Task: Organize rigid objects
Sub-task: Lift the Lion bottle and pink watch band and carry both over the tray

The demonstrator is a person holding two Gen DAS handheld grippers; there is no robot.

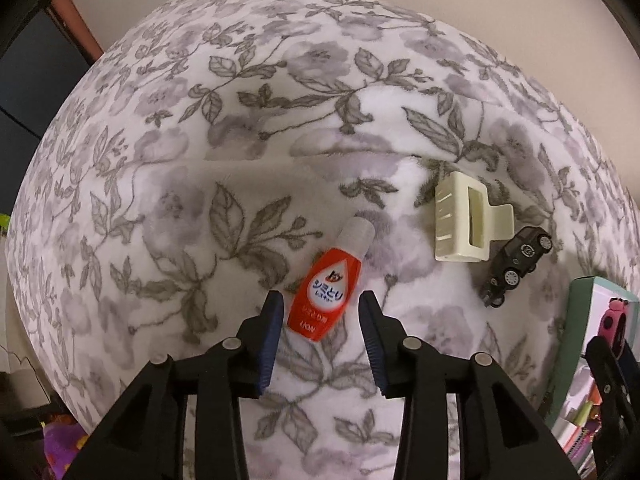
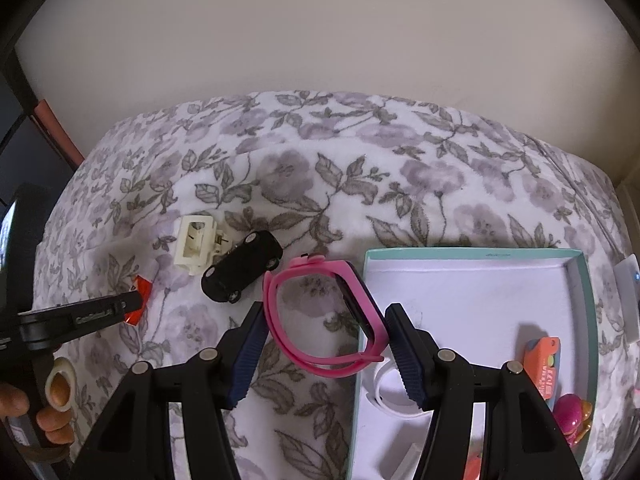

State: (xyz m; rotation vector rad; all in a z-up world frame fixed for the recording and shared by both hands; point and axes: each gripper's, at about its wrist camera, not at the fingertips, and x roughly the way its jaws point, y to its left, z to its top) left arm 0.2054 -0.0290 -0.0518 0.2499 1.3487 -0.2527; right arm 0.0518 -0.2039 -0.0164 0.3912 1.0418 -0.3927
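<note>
Right wrist view: some items are already stowed in the box (image 2: 476, 254), while the watch (image 2: 326, 316) is pinched by the right gripper (image 2: 325, 348) at its rim. Left on the blanket (image 1: 280, 128) are the bottle (image 1: 326, 288), straddled untouched by the spread left gripper (image 1: 320, 340), the clip (image 1: 464, 222) and the car (image 1: 516, 264).

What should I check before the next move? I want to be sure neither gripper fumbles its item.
1. Red bottle lies between left gripper fingers: ok.
2. Left pads pressing the bottle: not ok, gaps show on both sides.
3. Pink watch band held by right gripper: ok.
4. Teal box has bare floor for the band: ok.
5. Hair clip and toy car clear of the left gripper: ok.
</note>
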